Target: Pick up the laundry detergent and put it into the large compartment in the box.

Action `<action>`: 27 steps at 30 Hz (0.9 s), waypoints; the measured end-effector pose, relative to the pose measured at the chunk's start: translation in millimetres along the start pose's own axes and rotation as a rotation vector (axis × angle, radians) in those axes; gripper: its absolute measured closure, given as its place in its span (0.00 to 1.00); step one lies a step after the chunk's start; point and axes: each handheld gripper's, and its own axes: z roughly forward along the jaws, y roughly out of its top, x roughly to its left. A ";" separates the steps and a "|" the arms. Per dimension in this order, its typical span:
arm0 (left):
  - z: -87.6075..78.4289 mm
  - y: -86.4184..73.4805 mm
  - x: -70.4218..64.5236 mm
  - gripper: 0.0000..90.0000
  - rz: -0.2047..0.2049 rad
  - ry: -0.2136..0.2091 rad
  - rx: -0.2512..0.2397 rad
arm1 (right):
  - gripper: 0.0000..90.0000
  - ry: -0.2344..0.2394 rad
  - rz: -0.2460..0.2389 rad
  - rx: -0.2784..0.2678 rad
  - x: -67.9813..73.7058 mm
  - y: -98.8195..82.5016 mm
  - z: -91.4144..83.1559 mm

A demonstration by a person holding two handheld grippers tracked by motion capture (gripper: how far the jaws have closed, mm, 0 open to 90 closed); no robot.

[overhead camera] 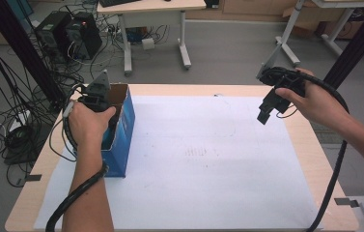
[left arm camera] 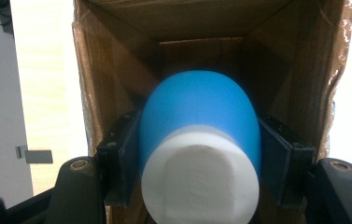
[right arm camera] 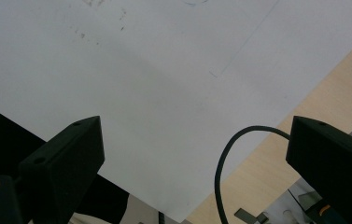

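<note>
A blue cardboard box [overhead camera: 121, 130] with an open top stands at the table's left side. My left gripper [overhead camera: 103, 110] reaches down into it. In the left gripper view its jaws are shut on a blue bottle with a white cap [left arm camera: 201, 144], which points into the box's brown interior [left arm camera: 192, 28]. My right gripper [overhead camera: 265, 115] hangs in the air over the table's far right part, tilted down. In the right gripper view [right arm camera: 194, 158] its jaws stand wide open with nothing between them, above the white sheet [right arm camera: 164, 70].
A large white sheet [overhead camera: 203, 154] covers most of the wooden table [overhead camera: 310, 145]. A black cable [right arm camera: 225, 168] loops beside the right gripper. Beyond the table stand computer towers [overhead camera: 68, 34], tangled cables and a desk [overhead camera: 155, 29].
</note>
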 end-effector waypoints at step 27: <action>-77.9 -24.9 -3.1 0.12 -0.056 0.012 -0.118 | 0.05 0.003 0.009 -0.014 2.9 -8.0 -3.2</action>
